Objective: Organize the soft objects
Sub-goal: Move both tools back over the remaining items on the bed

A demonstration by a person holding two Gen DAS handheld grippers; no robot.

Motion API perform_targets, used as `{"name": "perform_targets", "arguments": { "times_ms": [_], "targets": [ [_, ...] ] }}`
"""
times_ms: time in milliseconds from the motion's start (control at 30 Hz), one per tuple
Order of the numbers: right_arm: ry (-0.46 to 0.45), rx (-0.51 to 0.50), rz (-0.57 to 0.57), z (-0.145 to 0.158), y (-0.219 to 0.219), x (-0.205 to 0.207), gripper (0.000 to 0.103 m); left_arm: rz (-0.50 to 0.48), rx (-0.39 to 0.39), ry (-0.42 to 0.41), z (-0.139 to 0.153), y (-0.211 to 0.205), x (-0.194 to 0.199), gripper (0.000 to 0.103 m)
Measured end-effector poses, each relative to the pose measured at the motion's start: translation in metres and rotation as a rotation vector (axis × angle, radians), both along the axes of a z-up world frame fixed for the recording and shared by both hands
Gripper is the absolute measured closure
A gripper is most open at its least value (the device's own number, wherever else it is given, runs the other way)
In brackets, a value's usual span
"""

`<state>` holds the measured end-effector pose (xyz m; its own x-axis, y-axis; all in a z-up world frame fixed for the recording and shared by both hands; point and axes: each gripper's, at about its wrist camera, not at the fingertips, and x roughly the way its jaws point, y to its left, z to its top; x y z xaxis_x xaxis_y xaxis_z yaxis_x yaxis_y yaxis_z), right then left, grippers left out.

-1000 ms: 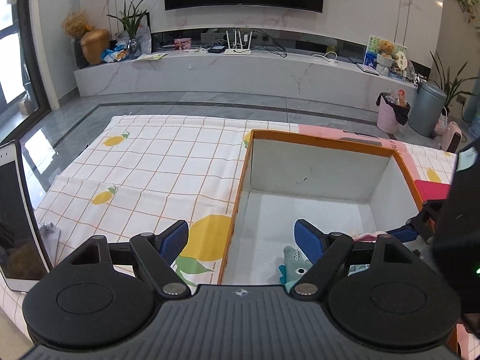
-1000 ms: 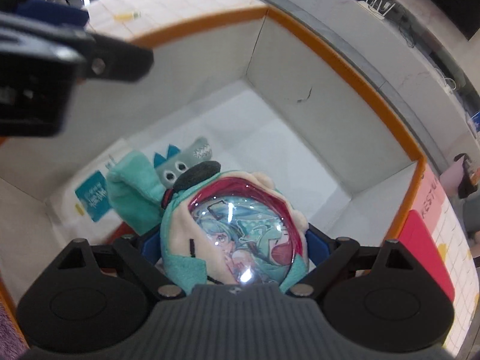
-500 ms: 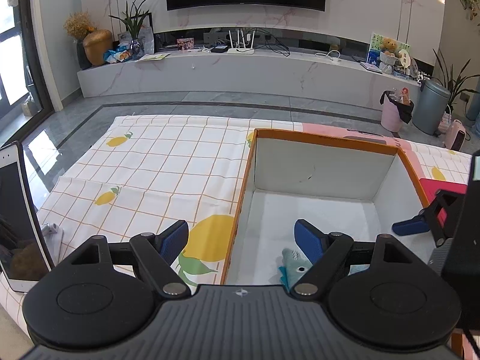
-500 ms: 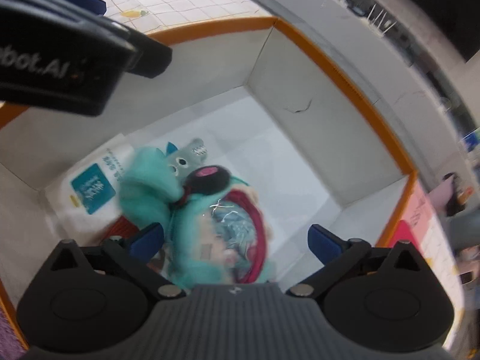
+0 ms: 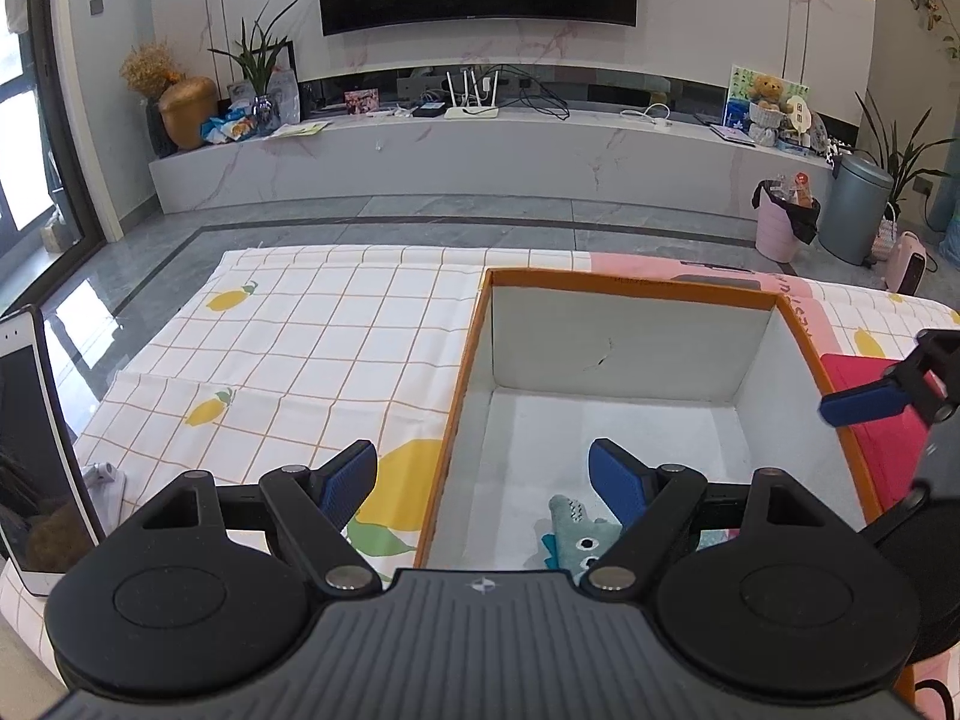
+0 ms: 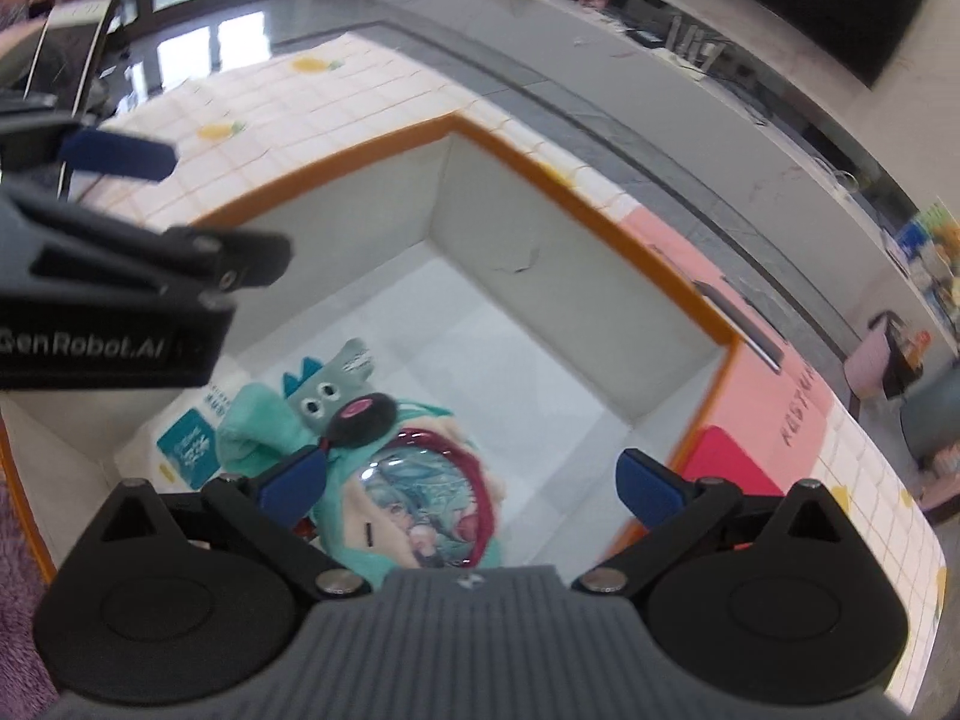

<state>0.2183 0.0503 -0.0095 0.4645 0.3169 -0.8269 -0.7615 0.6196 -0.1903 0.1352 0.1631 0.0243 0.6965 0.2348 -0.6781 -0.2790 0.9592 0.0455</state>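
An orange-rimmed white box (image 5: pixel 630 294) (image 6: pixel 576 192) stands on a lemon-print cloth (image 5: pixel 288 348). Inside it lie a teal plush with a clear, red-rimmed window showing an anime figure (image 6: pixel 420 510), a grey shark toy (image 6: pixel 333 387) (image 5: pixel 579 531) and a white packet with a teal label (image 6: pixel 183 447). My right gripper (image 6: pixel 474 483) hangs open above the teal plush, nothing between its blue pads. My left gripper (image 5: pixel 483 477) is open over the box's left wall, empty. One right fingertip (image 5: pixel 864 402) shows at the right edge of the left wrist view.
A pink mat (image 6: pixel 774 372) with a red item (image 5: pixel 888 420) lies right of the box. A phone (image 5: pixel 30 468) stands at the left edge. Beyond the cloth are grey floor, a marble TV bench (image 5: pixel 480 156), a pink bin (image 5: pixel 777 228) and a grey bin (image 5: pixel 852 210).
The right gripper opened and let go of the teal plush, which dropped into the box beside the shark toy; the gripper then rose. The left gripper stayed put.
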Motion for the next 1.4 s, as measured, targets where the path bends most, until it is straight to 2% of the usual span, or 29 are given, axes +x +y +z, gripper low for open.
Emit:
{"name": "perform_targets", "arguments": {
  "times_ms": [267,400,567,633,767,933,1133,1200,1267,1400],
  "targets": [
    [-0.043,0.109,-0.16,0.042,-0.059,0.011,0.003,0.013,0.013,-0.045,0.016,-0.018,0.0,0.009],
    [-0.058,0.154,-0.27,0.059,-0.103,0.016,0.003,-0.049,-0.03,-0.112,0.034,-0.041,-0.003,0.009],
    [-0.095,0.155,-0.381,0.065,-0.161,0.006,0.003,-0.123,-0.086,-0.188,0.05,-0.08,-0.003,0.009],
    [-0.1,0.139,-0.412,0.059,-0.184,0.001,0.003,-0.163,-0.119,-0.184,0.047,-0.094,-0.003,0.009],
    [-0.077,0.133,-0.484,0.039,-0.228,-0.007,0.003,-0.252,-0.18,-0.119,0.027,-0.123,0.003,0.009],
    [0.005,0.114,-0.56,0.0,-0.261,-0.007,0.003,-0.325,-0.138,-0.05,-0.001,-0.159,0.007,0.009],
    [0.063,0.124,-0.576,-0.038,-0.273,-0.005,0.003,-0.373,-0.17,0.032,-0.03,-0.187,0.009,0.009],
    [0.078,0.143,-0.574,-0.045,-0.276,-0.003,0.003,-0.383,-0.158,0.048,-0.039,-0.194,0.009,0.009],
    [0.104,0.204,-0.605,-0.051,-0.282,0.0,0.003,-0.382,-0.142,0.049,-0.046,-0.201,0.006,0.009],
    [0.163,0.228,-0.655,-0.067,-0.289,0.005,0.003,-0.362,-0.059,-0.003,-0.054,-0.212,-0.002,0.009]
  ]
}}
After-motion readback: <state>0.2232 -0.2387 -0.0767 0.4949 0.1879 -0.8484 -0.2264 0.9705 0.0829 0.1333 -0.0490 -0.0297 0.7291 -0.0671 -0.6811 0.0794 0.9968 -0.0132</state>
